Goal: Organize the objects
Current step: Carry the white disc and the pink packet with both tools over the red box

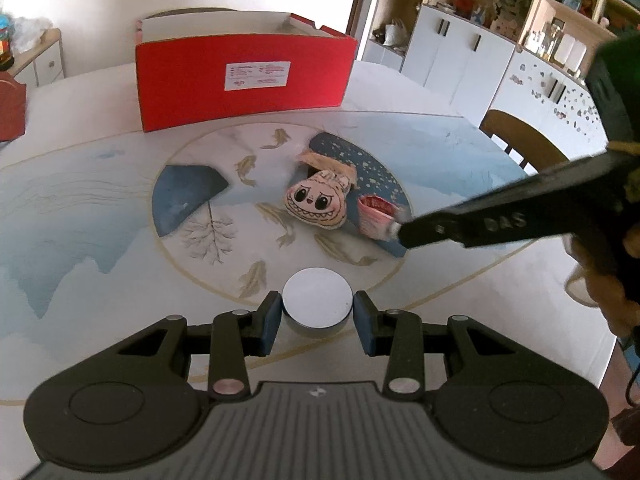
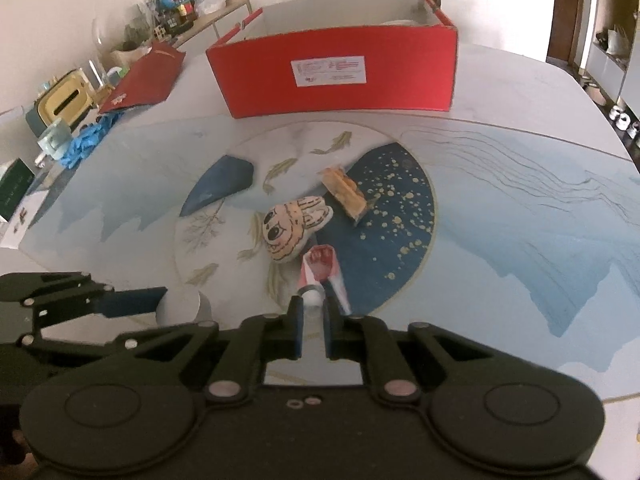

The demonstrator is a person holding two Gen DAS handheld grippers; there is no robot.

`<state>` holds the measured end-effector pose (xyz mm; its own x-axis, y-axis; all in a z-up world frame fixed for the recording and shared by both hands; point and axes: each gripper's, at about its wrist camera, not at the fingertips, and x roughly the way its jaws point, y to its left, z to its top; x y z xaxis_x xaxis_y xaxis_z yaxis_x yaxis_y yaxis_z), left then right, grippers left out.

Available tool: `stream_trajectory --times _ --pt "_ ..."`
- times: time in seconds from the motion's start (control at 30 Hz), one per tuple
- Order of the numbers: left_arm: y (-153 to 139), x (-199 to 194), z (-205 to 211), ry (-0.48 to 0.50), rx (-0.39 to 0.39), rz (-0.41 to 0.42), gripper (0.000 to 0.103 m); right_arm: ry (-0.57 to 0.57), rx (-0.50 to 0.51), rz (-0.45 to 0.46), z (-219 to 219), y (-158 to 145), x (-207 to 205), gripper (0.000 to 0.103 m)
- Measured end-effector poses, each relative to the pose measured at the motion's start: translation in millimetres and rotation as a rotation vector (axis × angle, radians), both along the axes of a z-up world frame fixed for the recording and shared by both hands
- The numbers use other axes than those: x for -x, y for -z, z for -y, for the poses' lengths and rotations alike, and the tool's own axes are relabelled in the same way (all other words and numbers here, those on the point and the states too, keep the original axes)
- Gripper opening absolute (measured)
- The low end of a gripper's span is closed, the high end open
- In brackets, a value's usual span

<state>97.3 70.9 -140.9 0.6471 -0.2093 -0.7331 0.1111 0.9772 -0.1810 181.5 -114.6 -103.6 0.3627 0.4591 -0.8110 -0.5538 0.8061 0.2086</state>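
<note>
A round white tin [image 1: 318, 304] sits on the table between the pads of my left gripper [image 1: 316, 314], whose jaws stand on either side of it and look to touch its rim. My right gripper [image 2: 312, 308] is shut on the white cap end of a red and white tube [image 2: 322, 276], which lies on the table. The tube also shows in the left wrist view [image 1: 376, 216]. A cream plush face toy [image 1: 316, 202] lies beside the tube. A tan wooden block [image 2: 344, 190] lies behind the toy. An open red box [image 1: 244, 78] stands at the back.
A red lid [image 2: 144, 78], blue gloves [image 2: 90, 140], a yellow tissue box [image 2: 60, 106] and a glass cup [image 2: 56, 142] lie at the table's left side. A wooden chair [image 1: 520, 140] stands to the right, with white cabinets and shelves [image 1: 480, 48] behind it.
</note>
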Motion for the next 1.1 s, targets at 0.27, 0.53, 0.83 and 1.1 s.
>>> stream_trajectory --times 0.27,0.53,0.83,1.1 --pt "-14.8 -5.4 -5.2 -0.001 0.023 0.015 0.038 0.047 -0.052 0.01 15.3 -22.8 1.4 0.0" --pt "-28.8 -18.4 -5.9 0.015 0.039 0.037 0.038 -0.01 -0.021 0.008 16.8 -24.4 2.1 0.027" --pt "-19.4 -21.2 -9.3 0.014 0.041 0.007 0.038 -0.037 0.027 -0.058 0.7 0.3 10.0 0.051" --pt "-14.0 -20.7 -16.6 -0.01 0.036 -0.013 0.038 0.014 0.083 -0.111 -15.5 21.1 12.3 0.053"
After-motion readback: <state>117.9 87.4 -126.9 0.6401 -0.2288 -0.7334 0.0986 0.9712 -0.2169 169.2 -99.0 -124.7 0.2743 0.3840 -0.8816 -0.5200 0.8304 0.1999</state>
